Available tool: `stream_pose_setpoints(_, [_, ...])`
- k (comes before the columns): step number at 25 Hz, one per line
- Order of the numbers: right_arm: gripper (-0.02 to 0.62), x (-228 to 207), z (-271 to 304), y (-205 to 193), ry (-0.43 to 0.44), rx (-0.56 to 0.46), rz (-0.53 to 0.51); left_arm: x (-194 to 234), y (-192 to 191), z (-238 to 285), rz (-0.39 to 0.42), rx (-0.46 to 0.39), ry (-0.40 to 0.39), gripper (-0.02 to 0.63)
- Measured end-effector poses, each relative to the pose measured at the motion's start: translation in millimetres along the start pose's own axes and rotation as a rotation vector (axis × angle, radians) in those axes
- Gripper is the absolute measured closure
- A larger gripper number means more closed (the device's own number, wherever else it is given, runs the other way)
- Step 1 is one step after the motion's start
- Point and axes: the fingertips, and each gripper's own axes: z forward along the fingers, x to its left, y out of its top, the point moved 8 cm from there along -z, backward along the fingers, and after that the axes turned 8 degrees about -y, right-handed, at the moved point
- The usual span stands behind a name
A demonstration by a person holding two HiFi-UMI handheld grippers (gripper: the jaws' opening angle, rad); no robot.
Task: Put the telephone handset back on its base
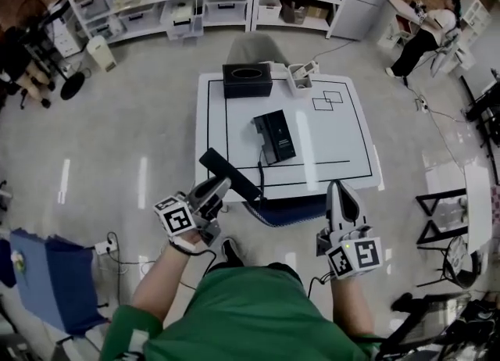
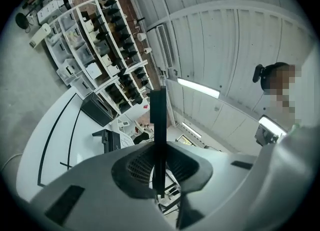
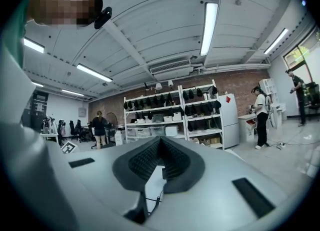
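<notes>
Head view shows the white table (image 1: 344, 141) with the black telephone base (image 1: 275, 136) near its middle and a dark box (image 1: 248, 80) at the far edge. The handset (image 1: 229, 173) is over the table's near edge, apart from the base, clamped in the left tool (image 1: 219, 190). The right tool (image 1: 338, 191), by the same edge, seems pressed together on nothing

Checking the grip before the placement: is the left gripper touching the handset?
Touching. In the left gripper view, the left gripper has its jaws closed against both sides of the black handset, with no gap.
</notes>
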Motion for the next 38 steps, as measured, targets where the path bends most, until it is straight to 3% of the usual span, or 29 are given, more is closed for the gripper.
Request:
stream_pose_setpoints(7, [0.575, 6.3, 17.3, -13.5, -0.077, 0.032, 0.004, 52.7, 11.4, 28.4, -0.05, 0.109, -0.029, 0.526])
stream_pose_setpoints(15, [0.575, -29.1, 40.0, -27.9, -0.111, 0.048, 0.047, 103.0, 2.1, 73.8, -0.126, 0.184, 0.003, 0.525])
stream_pose_setpoints(27, [0.575, -97.6, 77.5, -43.7, -0.081, 0.066, 0.114, 152.8, -12.7, 149.9, -0.111, 0.338, 0.035, 0.526])
stream_pose_setpoints(30, [0.575, -104.3, 86.1, -48.7, -0.059, 0.081, 0.128, 168.6, -17.3, 161.6, -0.156, 0.354, 0.049, 0.525])
stream_pose_setpoints(38, [0.575, -108.4, 103.1, -60.5, -0.037, 0.141, 0.122, 204.1, -26.5, 179.7, -0.175, 0.458, 0.077, 0.525])
